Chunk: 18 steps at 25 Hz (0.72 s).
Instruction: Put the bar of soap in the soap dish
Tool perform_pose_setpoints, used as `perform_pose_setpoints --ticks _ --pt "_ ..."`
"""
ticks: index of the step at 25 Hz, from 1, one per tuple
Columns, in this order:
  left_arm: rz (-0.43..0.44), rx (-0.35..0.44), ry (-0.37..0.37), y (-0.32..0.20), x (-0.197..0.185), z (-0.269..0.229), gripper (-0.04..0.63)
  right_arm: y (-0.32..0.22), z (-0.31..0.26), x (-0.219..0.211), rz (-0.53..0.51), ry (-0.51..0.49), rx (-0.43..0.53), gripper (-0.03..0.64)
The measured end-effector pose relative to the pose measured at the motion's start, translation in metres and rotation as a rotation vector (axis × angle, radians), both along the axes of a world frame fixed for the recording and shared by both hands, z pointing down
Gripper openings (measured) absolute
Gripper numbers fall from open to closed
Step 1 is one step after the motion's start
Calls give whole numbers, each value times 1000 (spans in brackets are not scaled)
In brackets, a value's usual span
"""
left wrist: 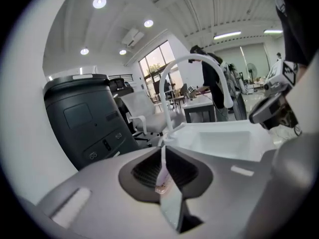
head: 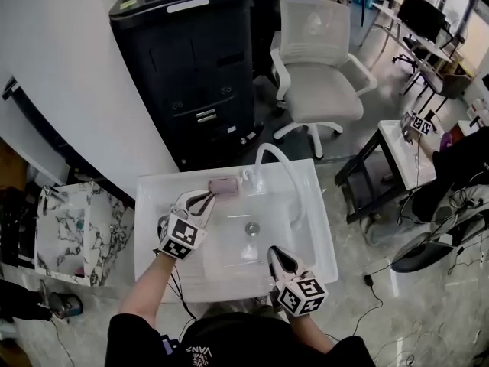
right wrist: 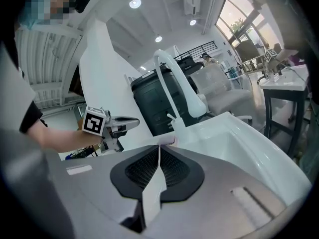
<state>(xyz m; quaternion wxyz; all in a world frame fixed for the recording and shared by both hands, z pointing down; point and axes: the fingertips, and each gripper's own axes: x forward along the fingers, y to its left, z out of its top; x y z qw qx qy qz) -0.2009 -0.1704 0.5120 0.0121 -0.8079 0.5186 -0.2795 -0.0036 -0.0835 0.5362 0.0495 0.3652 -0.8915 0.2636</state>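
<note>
I hold my left gripper over the left half of the white sink, at about 10 o'clock from the drain. Its tips point toward 1 o'clock. In the left gripper view its jaws stand together along one thin seam, with no object gripped between them. A small pinkish smear sits low on that seam, and I cannot tell what it is.

The pink bar of soap lies in the soap dish on the sink's back rim. That spot is at 11 o'clock from the drain and just left of the base of the curved white faucet. From the head view I can barely separate bar from dish. My left tips are just beside the dish on its 7 o'clock side and look clear of it.

My right gripper is at the sink's near edge, at about 5 o'clock from the drain, pointing toward 11 o'clock. Its jaws are pressed together too, with nothing in them.

Beyond the sink stands a dark cabinet at 11 o'clock and a white office chair at 1 o'clock.
</note>
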Motion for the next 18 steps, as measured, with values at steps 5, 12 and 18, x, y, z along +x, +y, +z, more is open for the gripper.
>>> perform_pose_setpoints --ticks 5,12,18 --pt "-32 97 99 20 3 -29 52 2 -5 -7 -43 6 15 3" --pt "-98 177 172 55 1 -53 52 0 -17 -14 -90 -8 40 2" --pt "-157 215 218 92 2 -62 52 1 -30 -24 -143 -35 66 2"
